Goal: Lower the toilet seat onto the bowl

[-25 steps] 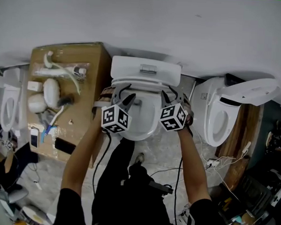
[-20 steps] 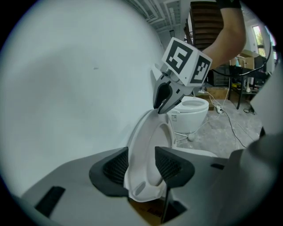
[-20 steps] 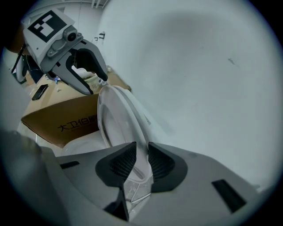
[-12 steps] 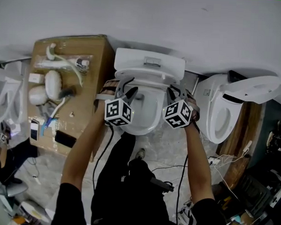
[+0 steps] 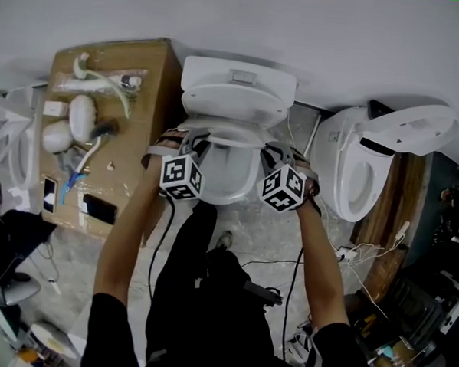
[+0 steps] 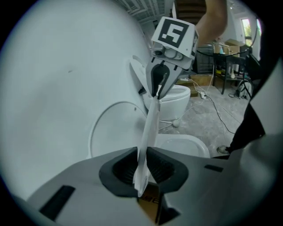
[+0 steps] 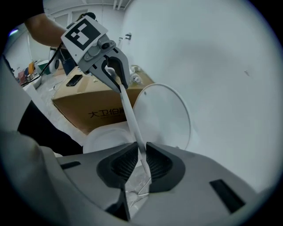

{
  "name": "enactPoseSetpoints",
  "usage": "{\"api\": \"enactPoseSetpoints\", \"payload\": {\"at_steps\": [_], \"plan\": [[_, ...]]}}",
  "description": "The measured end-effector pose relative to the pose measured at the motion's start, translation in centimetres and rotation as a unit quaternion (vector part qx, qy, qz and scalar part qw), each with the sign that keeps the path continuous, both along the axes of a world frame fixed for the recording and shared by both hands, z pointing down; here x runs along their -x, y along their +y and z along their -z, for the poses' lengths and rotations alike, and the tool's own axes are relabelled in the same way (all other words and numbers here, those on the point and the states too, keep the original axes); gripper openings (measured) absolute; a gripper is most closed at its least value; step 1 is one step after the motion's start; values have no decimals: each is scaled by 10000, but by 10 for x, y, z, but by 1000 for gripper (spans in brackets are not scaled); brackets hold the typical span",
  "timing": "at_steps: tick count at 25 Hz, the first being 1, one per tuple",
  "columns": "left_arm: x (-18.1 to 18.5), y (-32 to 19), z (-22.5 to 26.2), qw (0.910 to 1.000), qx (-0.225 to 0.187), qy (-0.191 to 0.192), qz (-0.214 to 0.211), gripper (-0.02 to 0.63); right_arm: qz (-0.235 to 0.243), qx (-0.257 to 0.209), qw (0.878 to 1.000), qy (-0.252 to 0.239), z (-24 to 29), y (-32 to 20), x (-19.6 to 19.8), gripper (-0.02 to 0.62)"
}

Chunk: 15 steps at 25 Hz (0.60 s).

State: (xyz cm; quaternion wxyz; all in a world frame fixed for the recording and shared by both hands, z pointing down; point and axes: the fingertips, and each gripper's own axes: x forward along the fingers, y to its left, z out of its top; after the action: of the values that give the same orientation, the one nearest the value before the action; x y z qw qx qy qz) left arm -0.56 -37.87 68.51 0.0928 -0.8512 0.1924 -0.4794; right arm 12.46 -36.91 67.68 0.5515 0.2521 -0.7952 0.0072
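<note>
Three toilets are in the head view: the centre one with its bowl [image 5: 228, 179] in front of the person, one to the right [image 5: 352, 178] with its cover up, and part of one at the left edge [image 5: 1, 144]. One cardboard box [image 5: 154, 83] stands just beside the centre toilet on the left, with small items on top.

There is one toilet seat [image 6: 149, 128]. It is raised off the bowl and seen edge-on, with the round lid [image 7: 163, 117] upright behind it.

There are two grippers, one at each side edge of the seat.
- **Left gripper [image 6: 141, 170]:** its jaws are closing and the seat's left rim is between the pads, which press on it.
- **Right gripper [image 7: 141, 161]:** its jaws are easing open slightly. The seat's right rim is between the pads, which are in contact with it.

Each gripper view shows the other gripper at the far end of the seat.
</note>
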Motion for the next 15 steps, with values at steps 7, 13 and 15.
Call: {"api": "enactPoseSetpoints", "payload": {"at_steps": [7,13,15], "plan": [[3,68,-28,9913,866,-425,-892,75,662,487,9966,12,-24,61,4,81],[7,121,-60,9810,1257,-603,-1352,97,1115,900,9897,-6,-52,115,7,91],[9,137,-76,9804,1241,-611,-1406,108,1259,1067,9863,74,-66,134,8,95]]}}
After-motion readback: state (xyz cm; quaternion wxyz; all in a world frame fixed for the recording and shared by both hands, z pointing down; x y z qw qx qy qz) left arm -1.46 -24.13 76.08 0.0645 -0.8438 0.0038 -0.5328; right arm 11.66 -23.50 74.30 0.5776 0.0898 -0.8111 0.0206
